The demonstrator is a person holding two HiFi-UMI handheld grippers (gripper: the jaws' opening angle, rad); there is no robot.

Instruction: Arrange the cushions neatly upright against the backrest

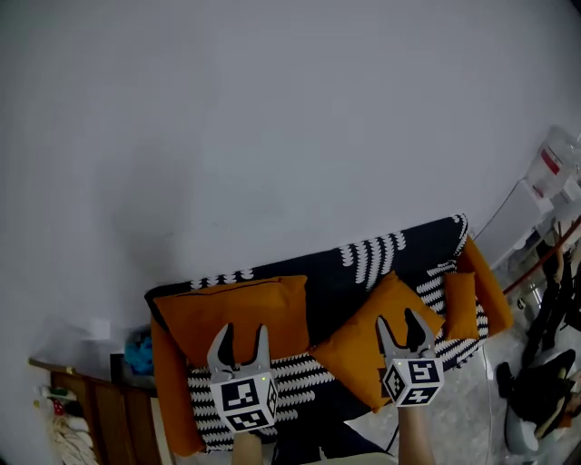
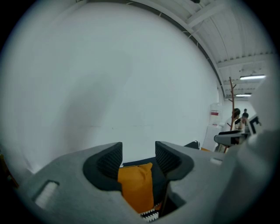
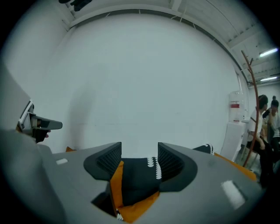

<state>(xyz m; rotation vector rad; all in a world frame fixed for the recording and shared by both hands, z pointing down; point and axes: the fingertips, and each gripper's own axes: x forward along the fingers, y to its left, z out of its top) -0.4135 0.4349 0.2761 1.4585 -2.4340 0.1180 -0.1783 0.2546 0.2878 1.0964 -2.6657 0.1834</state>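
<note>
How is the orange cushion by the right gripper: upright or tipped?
Tipped: the middle cushion sits cornerwise, like a diamond, unlike the left cushion.

The head view is coming out dim and underexposed. The wall [image 1: 272,136] is reading as flat grey and darkening toward the corners. The black parts of the sofa [image 1: 336,281] are losing detail, and the orange cushion [image 1: 241,313] is looking muted. Both gripper views are looking brighter, with soft, even light spreading over the wall and ceiling strip lights [image 2: 251,77] glowing at the right. Fisheye distortion is bending the ceiling beams [image 3: 131,11] and leaving black corners. The left gripper [image 2: 138,148] and right gripper [image 3: 139,148] are showing soft, slightly out of focus, close to the lens.
</note>
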